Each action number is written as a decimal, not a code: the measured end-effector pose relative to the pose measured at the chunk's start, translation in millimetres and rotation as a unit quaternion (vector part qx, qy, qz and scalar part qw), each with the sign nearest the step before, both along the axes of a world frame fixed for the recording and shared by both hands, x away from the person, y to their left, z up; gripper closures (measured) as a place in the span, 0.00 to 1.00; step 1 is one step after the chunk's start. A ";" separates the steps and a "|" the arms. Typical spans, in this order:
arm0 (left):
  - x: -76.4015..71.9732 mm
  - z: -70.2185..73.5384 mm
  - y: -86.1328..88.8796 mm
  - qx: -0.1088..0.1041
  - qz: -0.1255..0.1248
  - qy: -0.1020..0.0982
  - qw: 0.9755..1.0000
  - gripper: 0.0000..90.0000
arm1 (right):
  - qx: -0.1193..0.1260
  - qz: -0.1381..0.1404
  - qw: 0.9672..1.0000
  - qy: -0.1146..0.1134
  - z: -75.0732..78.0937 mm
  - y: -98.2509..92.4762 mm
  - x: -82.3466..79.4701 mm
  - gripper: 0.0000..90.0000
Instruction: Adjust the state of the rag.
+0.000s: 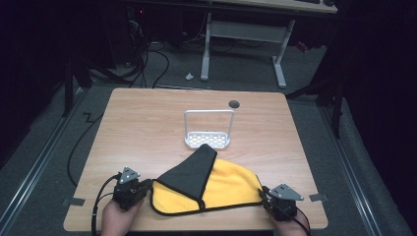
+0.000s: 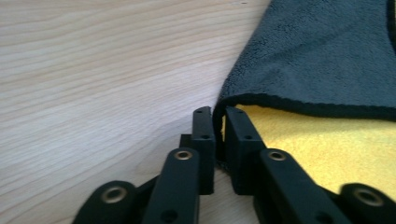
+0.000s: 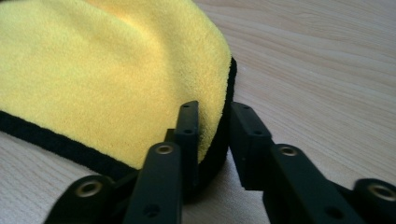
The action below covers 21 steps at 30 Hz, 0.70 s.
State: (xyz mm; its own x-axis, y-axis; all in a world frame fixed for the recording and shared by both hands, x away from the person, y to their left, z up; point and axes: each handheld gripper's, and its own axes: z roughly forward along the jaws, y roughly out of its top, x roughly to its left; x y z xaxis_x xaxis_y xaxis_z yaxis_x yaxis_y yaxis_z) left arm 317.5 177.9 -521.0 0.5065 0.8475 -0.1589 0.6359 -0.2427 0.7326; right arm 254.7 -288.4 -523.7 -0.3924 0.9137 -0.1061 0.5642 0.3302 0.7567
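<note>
A yellow microfibre cloth with black edging and a grey reverse [image 1: 216,184] is found lying at the near edge of the light wooden bench [image 1: 147,128], one corner folded over towards a white wire rack [image 1: 208,130]. The left gripper [image 1: 146,188] is seen slightly parted, the cloth's hem between its jaws. The right gripper [image 1: 265,196] is observed loosened, the cloth's edge lying in the gap.
</note>
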 end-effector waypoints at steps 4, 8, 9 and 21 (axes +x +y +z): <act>0.0 6.0 10.8 -0.018 0.029 -0.016 0.999 0.83 | 0.017 -0.011 1.000 -0.008 2.6 -3.8 0.3 0.75; -3.1 14.6 2.1 -0.056 -0.009 -0.029 0.998 0.74 | 0.019 -0.010 1.000 -0.015 4.0 -2.1 0.5 0.72; -5.2 16.7 -7.4 -0.067 -0.028 -0.031 0.997 0.69 | 0.019 -0.008 1.000 -0.016 4.2 -1.3 0.7 0.72; -19.9 -1.2 -142.1 0.029 -0.182 -0.007 0.983 0.61 | 0.025 0.000 0.999 -0.023 5.5 2.5 0.0 0.70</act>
State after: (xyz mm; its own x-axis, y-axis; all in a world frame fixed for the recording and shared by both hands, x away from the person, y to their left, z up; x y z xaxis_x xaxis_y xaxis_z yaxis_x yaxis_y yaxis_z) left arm 297.6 35.8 -522.2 0.7795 0.6172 -0.1070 0.4893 -0.4933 0.7192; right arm 254.7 -285.8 -518.2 -0.3876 0.9184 -0.0791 0.5285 0.2917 0.7973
